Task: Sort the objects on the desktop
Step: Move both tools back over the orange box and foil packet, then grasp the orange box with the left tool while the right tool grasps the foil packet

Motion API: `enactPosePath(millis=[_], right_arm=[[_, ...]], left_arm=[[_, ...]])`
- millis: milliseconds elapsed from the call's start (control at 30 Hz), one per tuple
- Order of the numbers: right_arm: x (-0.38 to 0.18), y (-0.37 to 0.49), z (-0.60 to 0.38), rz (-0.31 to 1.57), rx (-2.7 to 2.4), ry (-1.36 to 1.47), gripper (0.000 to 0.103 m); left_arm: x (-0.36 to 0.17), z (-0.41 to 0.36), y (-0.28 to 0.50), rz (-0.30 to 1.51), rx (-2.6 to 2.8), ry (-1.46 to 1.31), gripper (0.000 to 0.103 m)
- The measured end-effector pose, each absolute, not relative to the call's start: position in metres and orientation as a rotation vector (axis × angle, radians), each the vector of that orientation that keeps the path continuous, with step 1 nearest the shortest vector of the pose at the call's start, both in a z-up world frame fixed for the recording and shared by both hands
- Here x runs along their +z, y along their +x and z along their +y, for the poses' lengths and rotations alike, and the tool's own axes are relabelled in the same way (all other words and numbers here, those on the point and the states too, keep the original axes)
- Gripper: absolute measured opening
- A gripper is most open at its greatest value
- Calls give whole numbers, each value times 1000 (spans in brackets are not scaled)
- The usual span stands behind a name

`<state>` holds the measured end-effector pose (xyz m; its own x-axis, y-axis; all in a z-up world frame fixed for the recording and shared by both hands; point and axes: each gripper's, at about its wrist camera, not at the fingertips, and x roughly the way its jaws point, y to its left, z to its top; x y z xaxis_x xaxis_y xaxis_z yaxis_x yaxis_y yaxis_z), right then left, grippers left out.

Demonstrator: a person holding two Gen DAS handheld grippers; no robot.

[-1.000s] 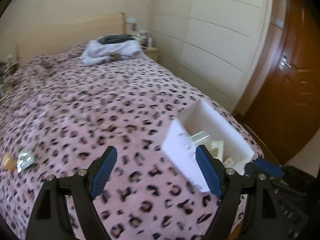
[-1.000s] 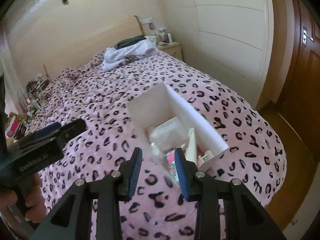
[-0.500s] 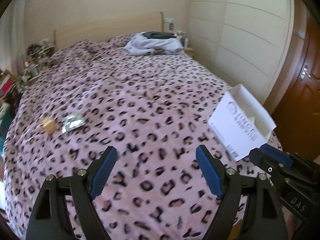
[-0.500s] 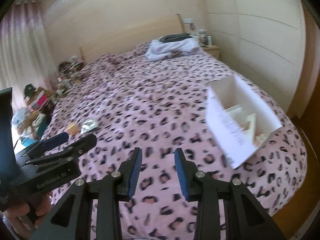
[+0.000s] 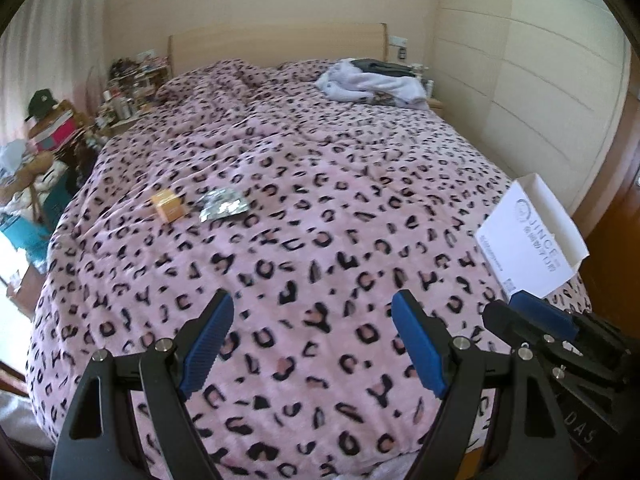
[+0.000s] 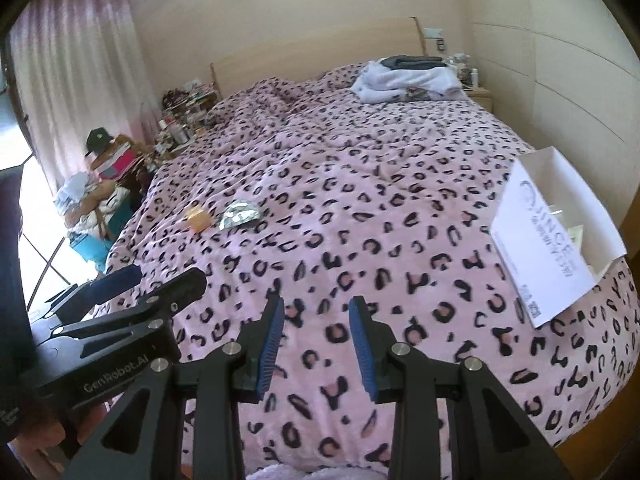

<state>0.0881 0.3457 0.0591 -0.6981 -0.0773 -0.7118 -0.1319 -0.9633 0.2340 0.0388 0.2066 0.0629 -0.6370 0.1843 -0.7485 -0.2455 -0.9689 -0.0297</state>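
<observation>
Both views have swung left, away from the white cardboard box (image 5: 532, 240), which now sits at the bed's right edge. Two loose items have come into sight on the pink leopard-print bedspread (image 5: 320, 184), far left: a small orange packet (image 5: 169, 205) just beside a crumpled silver foil pouch (image 5: 224, 209). The left claw (image 5: 312, 344) is spread wide, empty. The right claw (image 6: 316, 344) stands narrowly apart, empty. Collecting these two likely comes next.
</observation>
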Motion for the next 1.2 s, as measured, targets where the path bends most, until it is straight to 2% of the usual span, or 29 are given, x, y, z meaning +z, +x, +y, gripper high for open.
enactPosePath(millis=[533, 667, 900, 1200], right_arm=[[6, 51, 251, 344, 2848, -1447, 34], [-9, 25, 234, 346, 2836, -1492, 34], [-29, -35, 221, 457, 2814, -1489, 34], [-44, -155, 215, 529, 2799, -1490, 34]], left_arm=[[7, 71, 35, -73, 2751, -1395, 82], [-1, 42, 6, -136, 2764, -1411, 82], [-21, 3, -59, -213, 2766, -1438, 82], [-38, -41, -190, -396, 2755, -1550, 83]])
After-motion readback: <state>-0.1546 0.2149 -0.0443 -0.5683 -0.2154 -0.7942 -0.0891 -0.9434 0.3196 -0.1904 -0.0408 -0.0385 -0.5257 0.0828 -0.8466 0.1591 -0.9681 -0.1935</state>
